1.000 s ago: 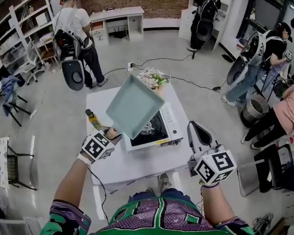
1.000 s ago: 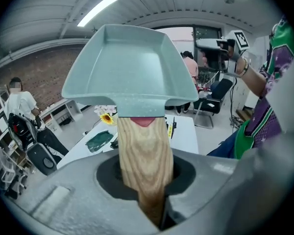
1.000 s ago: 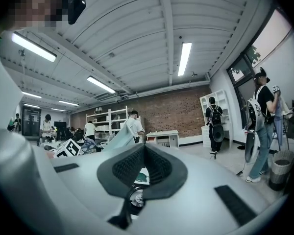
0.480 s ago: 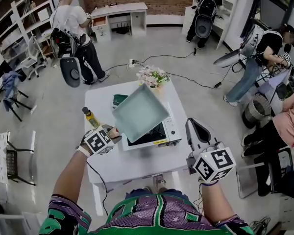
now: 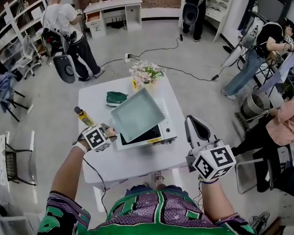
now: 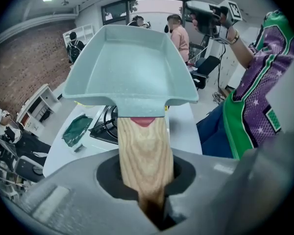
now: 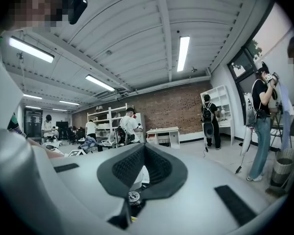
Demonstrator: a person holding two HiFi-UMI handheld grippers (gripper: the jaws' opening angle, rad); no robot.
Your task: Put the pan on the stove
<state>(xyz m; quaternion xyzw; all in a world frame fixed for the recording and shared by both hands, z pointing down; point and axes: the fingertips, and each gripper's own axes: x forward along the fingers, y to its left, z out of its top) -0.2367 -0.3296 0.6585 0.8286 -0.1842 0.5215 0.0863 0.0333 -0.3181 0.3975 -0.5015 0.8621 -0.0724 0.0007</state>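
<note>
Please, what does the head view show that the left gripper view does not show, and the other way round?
Only the head view: a bottle standing on the table to the left of the pan, and the table's near edge.

Only the left gripper view: the left gripper with its fingers closed on the pan's wooden handle.

Both views: the pan held over the stove, the green cloth on the table, and the right gripper raised off to the side.
</note>
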